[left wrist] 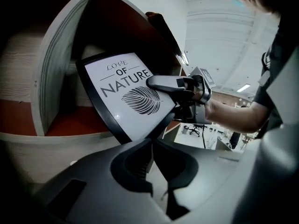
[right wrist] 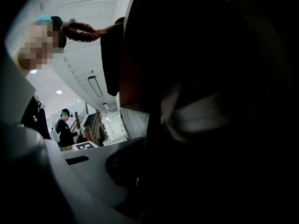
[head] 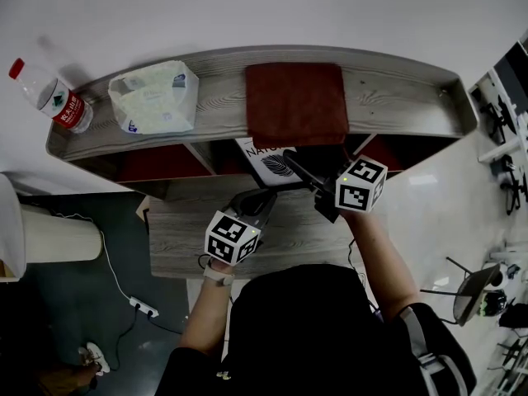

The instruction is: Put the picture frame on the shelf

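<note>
Left tool [left wrist: 152, 143] and right tool [left wrist: 156, 84] both clamp picture frame [left wrist: 124, 85].

Black picture frame [left wrist: 119, 97], tilted, inside shelf [head: 396, 97]

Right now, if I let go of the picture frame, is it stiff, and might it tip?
Probably stiff: the picture frame looks flat though the right gripper pinches only one edge. Likely tippy: it is thin and tilted at the shelf compartment's mouth. Its smooth face may be slippery.
</note>
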